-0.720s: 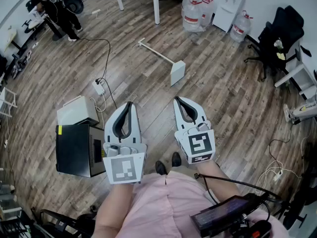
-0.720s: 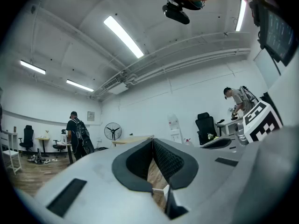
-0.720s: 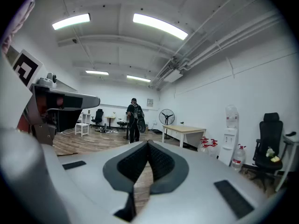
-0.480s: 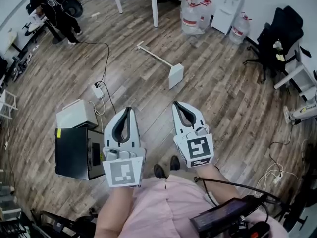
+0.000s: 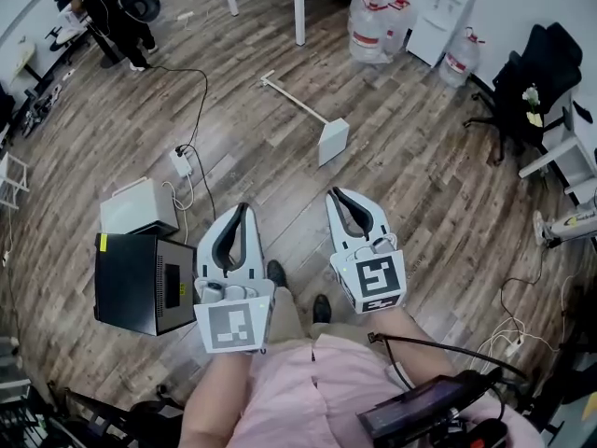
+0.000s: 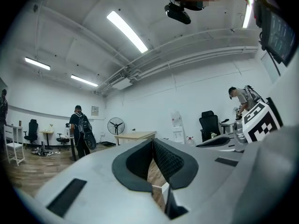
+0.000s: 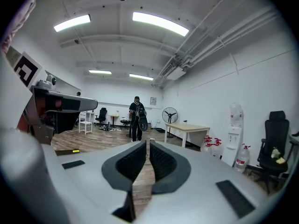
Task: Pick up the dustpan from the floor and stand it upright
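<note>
The dustpan is white and lies on the wood floor ahead of me, its long handle stretching away to the upper left. My left gripper and right gripper are held side by side at waist height, well short of the dustpan. Both are shut with nothing between the jaws. In the left gripper view the left gripper points across the room. In the right gripper view the right gripper shows only floor through its narrow slit.
A black computer case and a white box stand on the floor at my left, with a power strip and its cable. Water bottles, table legs and an office chair lie beyond. A person stands far left.
One of my shoes has stepped forward under the left gripper and the view has shifted a little. Both grippers keep their pose and stay shut. The dustpan has not moved.
</note>
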